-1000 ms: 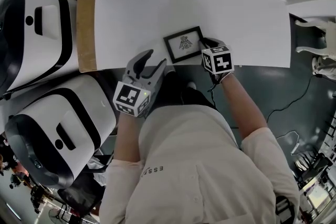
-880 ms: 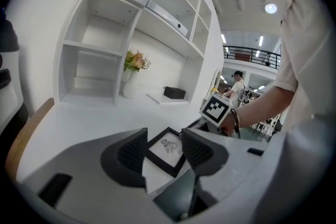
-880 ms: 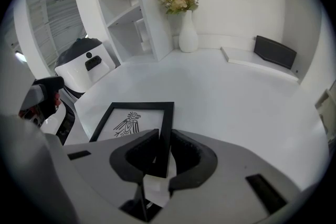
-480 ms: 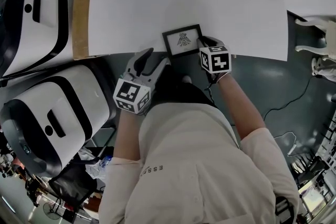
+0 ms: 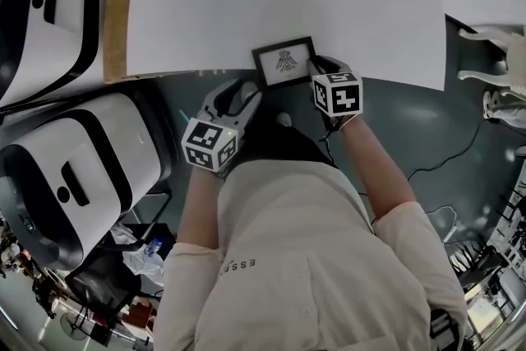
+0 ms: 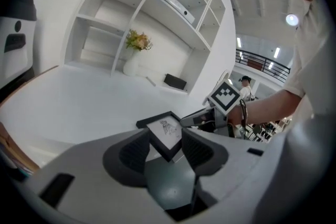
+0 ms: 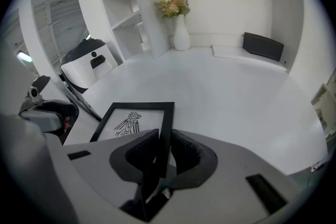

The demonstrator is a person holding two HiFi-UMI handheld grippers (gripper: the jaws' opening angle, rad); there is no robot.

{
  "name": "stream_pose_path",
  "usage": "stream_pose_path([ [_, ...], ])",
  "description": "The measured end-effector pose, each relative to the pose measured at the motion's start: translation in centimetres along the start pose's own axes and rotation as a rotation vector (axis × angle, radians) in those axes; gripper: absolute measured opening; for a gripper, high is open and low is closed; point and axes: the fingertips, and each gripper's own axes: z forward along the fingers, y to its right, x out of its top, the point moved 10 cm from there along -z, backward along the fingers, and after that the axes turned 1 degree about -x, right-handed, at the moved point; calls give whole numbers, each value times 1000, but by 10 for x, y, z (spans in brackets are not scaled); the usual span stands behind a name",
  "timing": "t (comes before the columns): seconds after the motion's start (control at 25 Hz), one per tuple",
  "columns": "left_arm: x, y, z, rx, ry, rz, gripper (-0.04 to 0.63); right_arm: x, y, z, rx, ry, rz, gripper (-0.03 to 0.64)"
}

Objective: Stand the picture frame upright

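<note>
The black picture frame (image 5: 283, 62) with a bird drawing lies nearly flat at the near edge of the white table (image 5: 246, 4), its near corner reaching over the edge. My right gripper (image 5: 319, 66) is shut on the frame's right rail; in the right gripper view the rail (image 7: 164, 128) runs between the two pads of the right gripper (image 7: 164, 153). My left gripper (image 5: 239, 92) hovers open off the table edge, just left of the frame. In the left gripper view the frame (image 6: 165, 131) shows between the spread jaws of the left gripper (image 6: 165, 153), which do not touch it.
Two large white-and-black machines (image 5: 78, 177) stand at the left, beside a brown board (image 5: 117, 12) along the table's left side. White shelves with a flower vase (image 7: 181, 34) and a black box (image 7: 262, 45) rise behind the table. Dark floor with a cable (image 5: 444, 156) lies to the right.
My right gripper has slid the frame toward the table's near edge. My left gripper has dropped a little and come closer to the frame's left side.
</note>
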Motion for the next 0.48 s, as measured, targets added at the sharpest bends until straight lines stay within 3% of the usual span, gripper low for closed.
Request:
stream_pose_path([
  [0.48,-41,-25,41,-69,3,-499,186,-2,5,-3,26,1,-36,86],
])
